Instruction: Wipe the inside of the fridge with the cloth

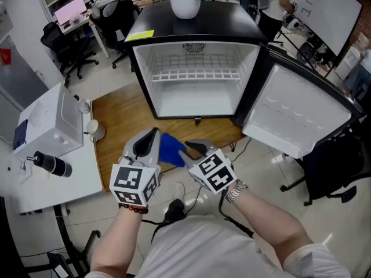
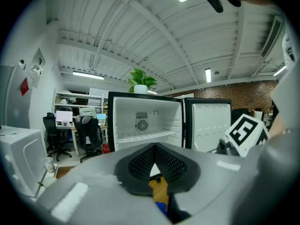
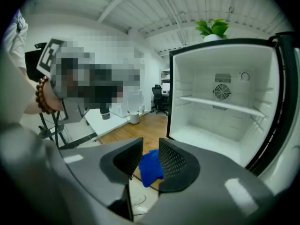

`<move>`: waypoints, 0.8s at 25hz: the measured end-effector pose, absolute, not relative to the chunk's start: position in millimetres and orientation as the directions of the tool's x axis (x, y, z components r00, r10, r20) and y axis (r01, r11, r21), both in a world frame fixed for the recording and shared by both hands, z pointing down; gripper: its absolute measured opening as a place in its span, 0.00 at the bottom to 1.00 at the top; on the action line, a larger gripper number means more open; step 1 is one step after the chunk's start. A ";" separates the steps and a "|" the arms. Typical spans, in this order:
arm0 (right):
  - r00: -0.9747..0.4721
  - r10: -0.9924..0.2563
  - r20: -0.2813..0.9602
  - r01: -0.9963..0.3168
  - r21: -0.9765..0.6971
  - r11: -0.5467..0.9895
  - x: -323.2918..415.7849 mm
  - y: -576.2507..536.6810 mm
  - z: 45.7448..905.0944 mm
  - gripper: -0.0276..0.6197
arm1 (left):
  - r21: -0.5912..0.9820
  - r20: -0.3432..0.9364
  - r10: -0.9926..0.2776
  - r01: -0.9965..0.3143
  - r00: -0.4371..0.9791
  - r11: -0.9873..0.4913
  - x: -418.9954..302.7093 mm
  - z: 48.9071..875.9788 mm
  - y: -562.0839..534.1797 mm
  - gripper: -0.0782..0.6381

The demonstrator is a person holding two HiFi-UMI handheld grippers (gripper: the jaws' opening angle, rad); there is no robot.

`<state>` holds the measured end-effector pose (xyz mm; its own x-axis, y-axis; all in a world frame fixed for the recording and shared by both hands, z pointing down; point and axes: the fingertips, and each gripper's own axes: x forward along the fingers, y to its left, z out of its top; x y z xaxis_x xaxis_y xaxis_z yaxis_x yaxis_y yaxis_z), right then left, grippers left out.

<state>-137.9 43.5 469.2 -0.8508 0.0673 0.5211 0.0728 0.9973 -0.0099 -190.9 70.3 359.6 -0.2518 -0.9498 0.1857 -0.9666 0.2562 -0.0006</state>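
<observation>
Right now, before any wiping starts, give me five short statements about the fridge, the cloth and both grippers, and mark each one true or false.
1. The fridge door stands open. True.
2. The potted plant sits on the shelf inside the fridge. False: it stands on top of the fridge.
3. The right gripper has its jaws apart. True.
4. The cloth is red. False: it is blue.
5. The left gripper has its jaws spread wide. False: they are closed together.
</observation>
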 end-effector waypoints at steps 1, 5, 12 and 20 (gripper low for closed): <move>-0.836 0.080 0.543 0.094 -0.003 0.996 -147.9 44.6 480.8 0.22 | 0.001 0.191 -0.949 -0.967 -0.249 0.254 -198.1 362.4 68.8 0.12; -0.761 0.125 0.637 0.167 0.006 0.986 -185.6 45.6 529.8 0.33 | -0.002 0.215 -0.947 -0.970 -0.239 0.244 -228.1 375.4 60.5 0.12; -0.602 0.154 0.784 0.279 0.026 0.960 -221.2 40.4 611.1 0.45 | -0.017 0.274 -0.934 -0.972 -0.229 0.234 -253.9 397.9 42.6 0.12; -0.446 0.145 0.883 0.377 0.038 0.925 -243.4 50.5 682.6 0.45 | -0.030 0.312 -0.919 -0.969 -0.242 0.245 -290.3 412.4 41.8 0.12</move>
<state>-243.4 50.5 682.6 -0.4455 0.1455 0.8834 0.3774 0.9253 0.0380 -290.3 41.8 412.4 -0.2423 -0.9186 0.3123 -0.9690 0.2455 -0.0297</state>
